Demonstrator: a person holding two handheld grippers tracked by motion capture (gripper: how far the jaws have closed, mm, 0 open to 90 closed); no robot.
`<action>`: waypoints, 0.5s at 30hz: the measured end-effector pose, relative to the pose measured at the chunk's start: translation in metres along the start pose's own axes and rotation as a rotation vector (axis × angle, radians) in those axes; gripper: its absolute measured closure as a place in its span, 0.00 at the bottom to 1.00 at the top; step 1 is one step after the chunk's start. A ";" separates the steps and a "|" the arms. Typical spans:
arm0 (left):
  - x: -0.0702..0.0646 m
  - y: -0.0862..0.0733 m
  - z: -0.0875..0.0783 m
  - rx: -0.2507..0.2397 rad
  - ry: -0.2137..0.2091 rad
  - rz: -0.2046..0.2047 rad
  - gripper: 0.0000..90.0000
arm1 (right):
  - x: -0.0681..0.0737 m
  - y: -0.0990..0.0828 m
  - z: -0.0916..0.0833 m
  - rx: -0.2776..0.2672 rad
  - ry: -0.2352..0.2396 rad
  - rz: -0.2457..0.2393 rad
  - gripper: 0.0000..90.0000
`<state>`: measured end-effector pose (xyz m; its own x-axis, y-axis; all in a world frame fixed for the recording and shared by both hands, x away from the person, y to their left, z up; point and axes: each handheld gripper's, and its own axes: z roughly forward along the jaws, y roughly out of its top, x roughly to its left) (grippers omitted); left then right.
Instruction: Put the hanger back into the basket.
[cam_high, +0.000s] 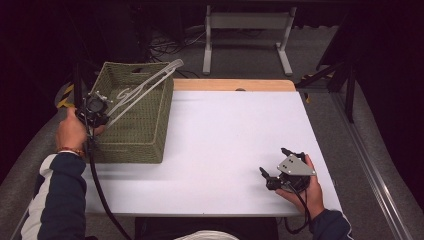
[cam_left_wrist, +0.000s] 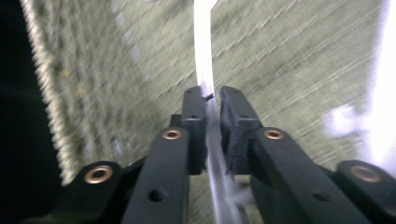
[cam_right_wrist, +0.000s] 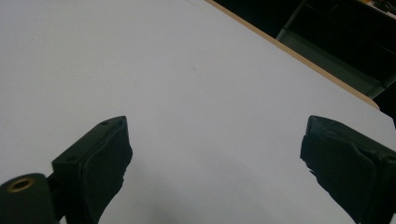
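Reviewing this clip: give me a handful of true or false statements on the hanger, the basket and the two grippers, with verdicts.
1. The left gripper is shut on the clear plastic hanger. True; the left gripper view shows its fingers pressed against the hanger's thin bar.
2. The hanger lies flat on the white table. False; it is held above the woven green basket, slanting up toward the far rim.
3. The right gripper holds a second hanger. False; its fingers stand wide apart over bare table with nothing between them.
4. The basket sits at the table's left side. True.
5. The two grippers touch each other. False; they are far apart, on opposite sides of the table.
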<state>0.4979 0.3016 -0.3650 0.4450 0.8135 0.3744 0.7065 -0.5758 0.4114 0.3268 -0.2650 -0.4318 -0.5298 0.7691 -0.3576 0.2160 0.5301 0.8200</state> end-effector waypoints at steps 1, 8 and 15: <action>0.001 -0.001 0.001 0.004 0.016 -0.008 0.90 | 0.000 0.000 0.000 -0.001 0.000 0.000 0.09; 0.013 -0.012 -0.010 -0.148 -0.057 -0.133 0.82 | -0.001 0.000 0.000 -0.003 -0.002 0.004 0.09; 0.015 -0.019 -0.019 -0.285 -0.082 -0.164 0.83 | 0.000 0.001 0.000 -0.001 0.000 0.004 0.09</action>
<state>0.4803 0.3234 -0.3513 0.3888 0.8945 0.2205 0.5955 -0.4267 0.6807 0.3273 -0.2646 -0.4315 -0.5291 0.7711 -0.3542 0.2171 0.5266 0.8219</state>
